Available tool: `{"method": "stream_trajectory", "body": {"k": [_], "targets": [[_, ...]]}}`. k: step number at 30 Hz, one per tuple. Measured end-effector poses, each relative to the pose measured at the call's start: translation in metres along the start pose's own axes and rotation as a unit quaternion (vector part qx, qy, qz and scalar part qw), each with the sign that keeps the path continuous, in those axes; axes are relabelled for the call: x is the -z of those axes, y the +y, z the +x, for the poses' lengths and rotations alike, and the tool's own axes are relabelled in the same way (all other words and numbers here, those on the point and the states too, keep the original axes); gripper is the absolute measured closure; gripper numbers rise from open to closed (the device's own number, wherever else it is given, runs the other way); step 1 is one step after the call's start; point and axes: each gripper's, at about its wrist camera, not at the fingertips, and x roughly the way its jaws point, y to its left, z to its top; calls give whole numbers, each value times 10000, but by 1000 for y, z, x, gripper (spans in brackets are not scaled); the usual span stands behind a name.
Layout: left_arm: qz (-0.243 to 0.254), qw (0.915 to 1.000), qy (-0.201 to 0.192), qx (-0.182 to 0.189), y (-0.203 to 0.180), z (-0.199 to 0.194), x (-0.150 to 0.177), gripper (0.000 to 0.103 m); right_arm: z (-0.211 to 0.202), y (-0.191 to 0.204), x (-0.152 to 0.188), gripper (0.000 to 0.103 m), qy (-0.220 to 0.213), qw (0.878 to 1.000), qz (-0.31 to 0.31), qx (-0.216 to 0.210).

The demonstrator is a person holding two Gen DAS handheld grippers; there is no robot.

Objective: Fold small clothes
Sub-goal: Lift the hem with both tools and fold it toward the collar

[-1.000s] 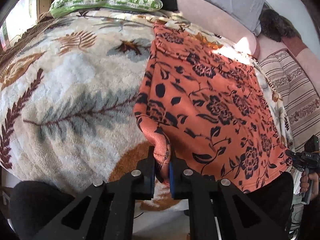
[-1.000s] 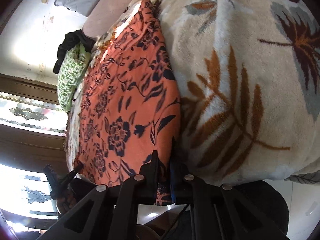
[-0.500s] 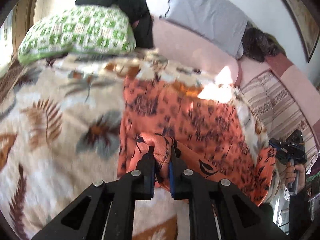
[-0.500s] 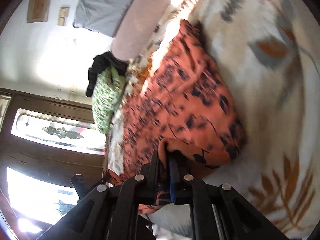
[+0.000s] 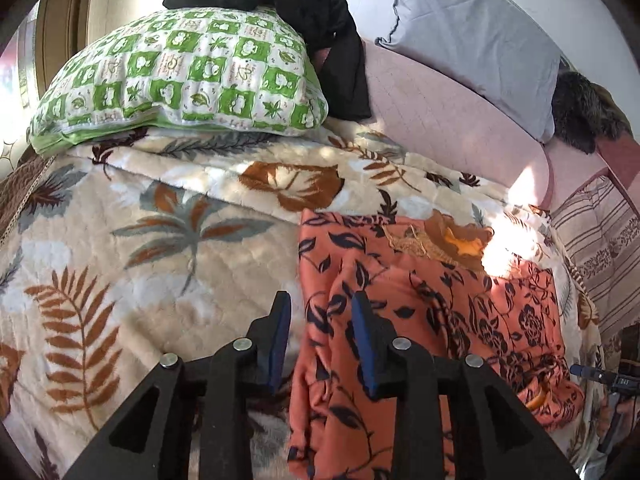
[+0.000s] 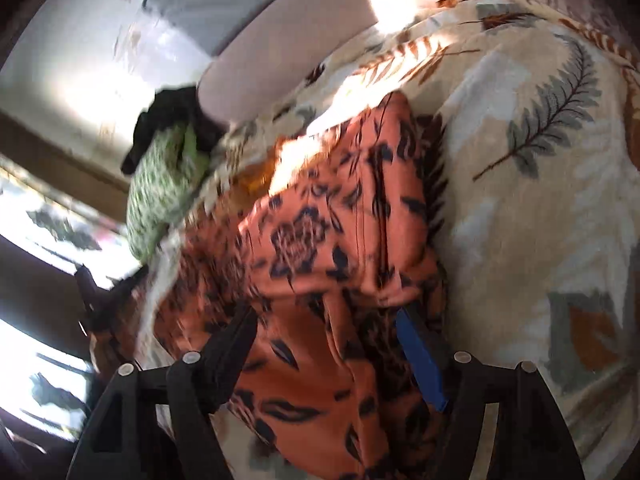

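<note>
Now that both grips have just been let go, the left gripper (image 5: 318,334) is seen with its fingers spread, the cloth's left edge lying between them but not pinched. The right gripper (image 6: 332,344) has its fingers spread wide over the cloth, nothing being pressed. The orange flowered cloth (image 5: 432,320), folded over on itself, lies on the leaf-print blanket (image 5: 132,264) of the bed, from six o'clock up toward one o'clock in the left view. Farther off, at eleven o'clock, a green checked pillow (image 5: 180,80) is seen, black clothing (image 5: 312,12) draped behind it. The fold could be undone if the loose upper layer were snagged by a finger on withdrawal; creases near the bunched edge could be set in uneven.
</note>
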Motion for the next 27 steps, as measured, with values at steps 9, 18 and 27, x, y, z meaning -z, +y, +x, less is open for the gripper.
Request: {"method": "stream_trajectory", "body": {"k": [9,18,27], "targets": [[572,9972,414,-257,5,-17,73,41,57,25,-2,81,1026,9872,-969,738],[629,9979,47,-147,10,-2,21,41,-16,79,-54,96,-338,9792,-1572,1237],[1177,9894,838,165,-29,88,-39,40,-6,60,-114,96,-1180,9736,-1193,1546]]}}
